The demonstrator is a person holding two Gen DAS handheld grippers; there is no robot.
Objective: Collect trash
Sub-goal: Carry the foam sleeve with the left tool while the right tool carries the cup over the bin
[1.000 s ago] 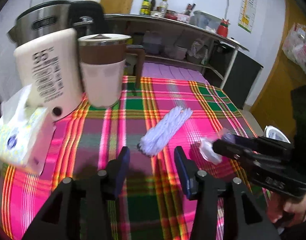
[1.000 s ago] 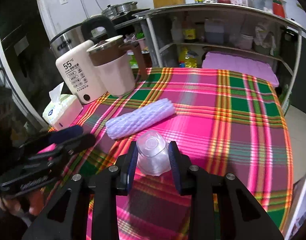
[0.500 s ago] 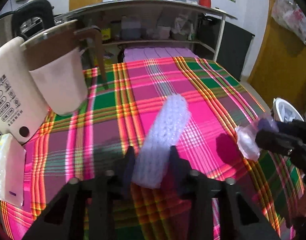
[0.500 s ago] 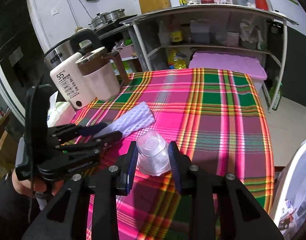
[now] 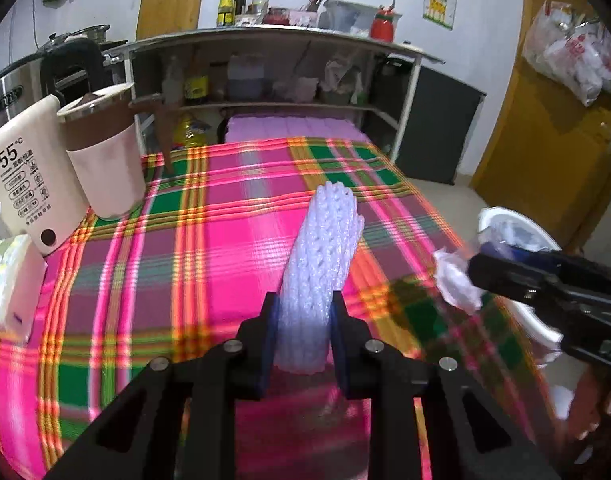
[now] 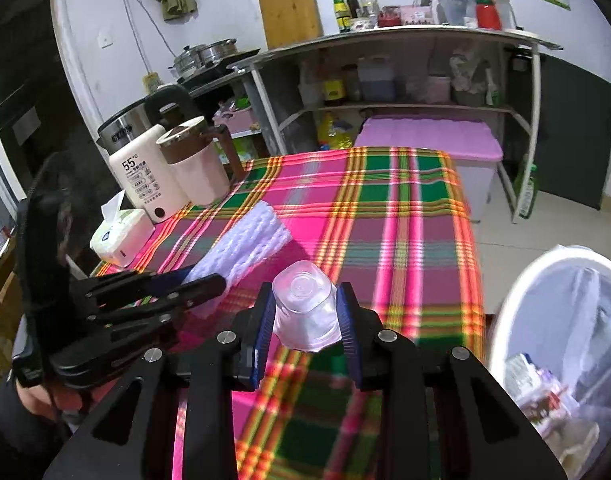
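Observation:
A white foam net sleeve (image 5: 325,248) sticks forward from my left gripper (image 5: 303,312), whose jaws are closing and whose pads press its near end. The sleeve's far end hangs over the plaid tablecloth (image 5: 209,256). In the right wrist view the same sleeve (image 6: 253,236) juts from the left gripper (image 6: 201,280). My right gripper (image 6: 305,300) is shut on a clear plastic cup (image 6: 303,316), held bottom forward above the table's right part. The left wrist view shows that cup (image 5: 453,276) at the right gripper's (image 5: 477,264) tips. A white bag-lined trash bin (image 6: 517,292) stands by the table's right edge.
At the table's far left stand a steel kettle (image 6: 121,130), a white water heater (image 6: 141,176), a brown-and-pink jug (image 6: 197,172) and a tissue box (image 6: 121,236). A purple-lidded box (image 6: 429,136) and metal shelving (image 6: 385,76) lie beyond the table.
My left gripper moved onto the foam sleeve, closed on its near end and lifted it. My right gripper carried the cup to the right, and the trash bin came into its view.

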